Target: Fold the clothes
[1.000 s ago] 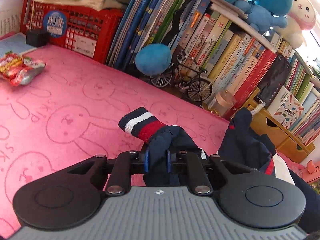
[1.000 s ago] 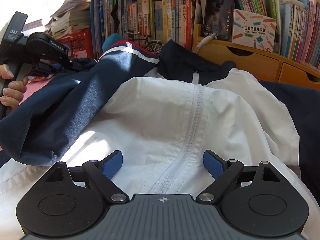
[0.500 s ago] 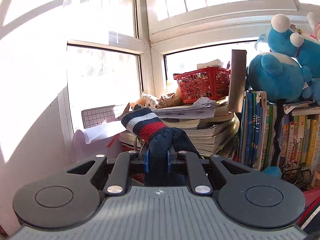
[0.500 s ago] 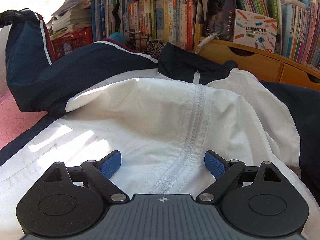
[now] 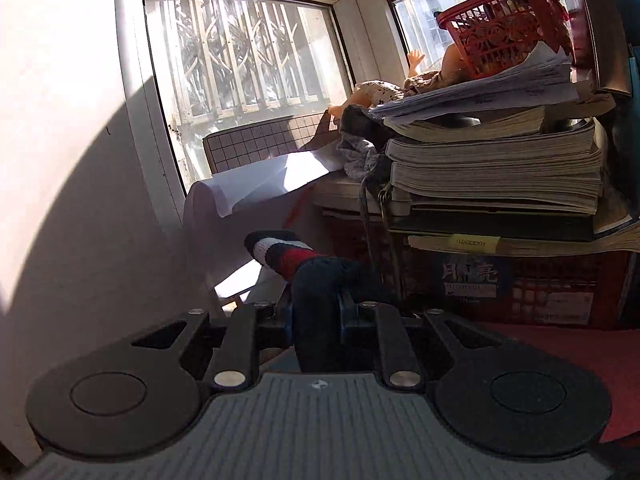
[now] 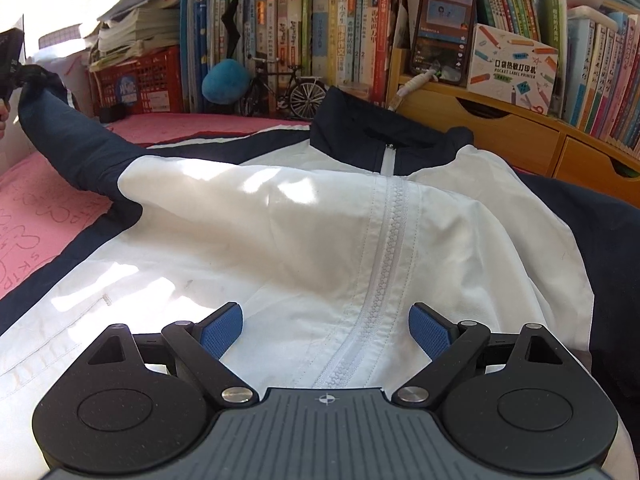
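Note:
A white and navy zip jacket [image 6: 300, 232] lies front up on the pink mat [image 6: 40, 200], collar [image 6: 380, 136] toward the bookshelf. My right gripper [image 6: 326, 330] hovers open over its lower front, a blue pad on each side of the zipper [image 6: 384, 264], holding nothing. The navy left sleeve [image 6: 68, 140] is stretched out to the far left. In the left wrist view my left gripper [image 5: 316, 316] pinches that sleeve just behind its striped cuff [image 5: 280, 254]; its jaws are opening slightly with the cloth still pressed between the pads. A hand and that gripper's body [image 6: 8, 68] show at the left edge.
A red crate [image 6: 136, 84] under a stack of books [image 5: 496, 168] stands by the window [image 5: 240, 60]. A toy bicycle [image 6: 288, 88], a phone [image 6: 442, 28] and wooden drawers [image 6: 520, 132] line the bookshelf behind the jacket.
My left gripper swung left toward the window with the sleeve, pulling it off the jacket's chest and out straight. The right gripper has stayed still and open.

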